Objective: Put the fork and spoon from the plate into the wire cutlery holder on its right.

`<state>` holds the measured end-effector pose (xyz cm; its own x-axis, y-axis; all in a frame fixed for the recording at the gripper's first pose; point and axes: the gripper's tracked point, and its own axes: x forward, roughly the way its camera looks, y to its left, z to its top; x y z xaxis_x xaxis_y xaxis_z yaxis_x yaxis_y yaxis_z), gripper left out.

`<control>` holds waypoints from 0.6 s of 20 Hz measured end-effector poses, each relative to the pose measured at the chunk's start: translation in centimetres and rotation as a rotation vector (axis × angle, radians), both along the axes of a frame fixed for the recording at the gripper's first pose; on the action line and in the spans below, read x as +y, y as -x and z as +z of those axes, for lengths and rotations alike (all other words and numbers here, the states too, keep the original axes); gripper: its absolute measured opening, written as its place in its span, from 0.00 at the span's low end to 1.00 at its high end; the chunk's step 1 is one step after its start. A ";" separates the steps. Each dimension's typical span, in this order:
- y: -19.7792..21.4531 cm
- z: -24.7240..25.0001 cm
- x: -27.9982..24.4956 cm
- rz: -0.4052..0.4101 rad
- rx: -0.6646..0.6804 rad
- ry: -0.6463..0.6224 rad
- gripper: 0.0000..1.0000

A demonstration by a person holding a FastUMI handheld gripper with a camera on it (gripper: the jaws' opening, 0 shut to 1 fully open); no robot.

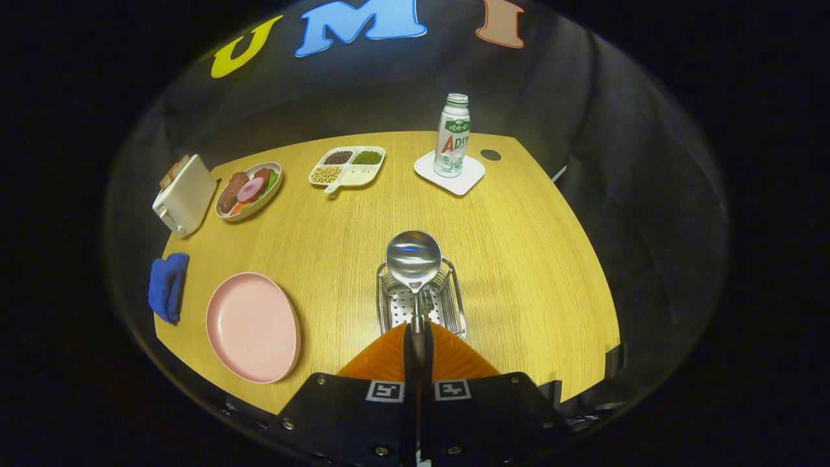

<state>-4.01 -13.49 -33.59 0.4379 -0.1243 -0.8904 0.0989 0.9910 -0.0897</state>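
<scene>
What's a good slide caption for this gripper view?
Hand-held gripper shut on a spoon, held over the wire cutlery holder right of the bare pink plate.

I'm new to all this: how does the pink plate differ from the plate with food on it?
The pink plate is bare and lies near the gripper, left of the wire holder. The food plate is paler, carries meat and greens, and sits farther off beside the toaster. Both rest flat on the wooden table.

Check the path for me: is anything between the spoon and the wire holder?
Nothing visible. The tool is shut on the spoon handle, and its bowl hangs directly over the open wire holder. The pink plate sits off to the side.
</scene>
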 end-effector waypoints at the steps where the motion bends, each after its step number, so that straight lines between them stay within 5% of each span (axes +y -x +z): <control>1: 0.1 0.1 0.0 0.010 0.015 -0.002 0.03; 12: 2.3 -0.4 0.3 0.040 0.207 0.007 0.03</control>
<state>-6.36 -13.16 -33.94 0.2507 -0.1166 -0.9610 0.0384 0.9931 -0.1105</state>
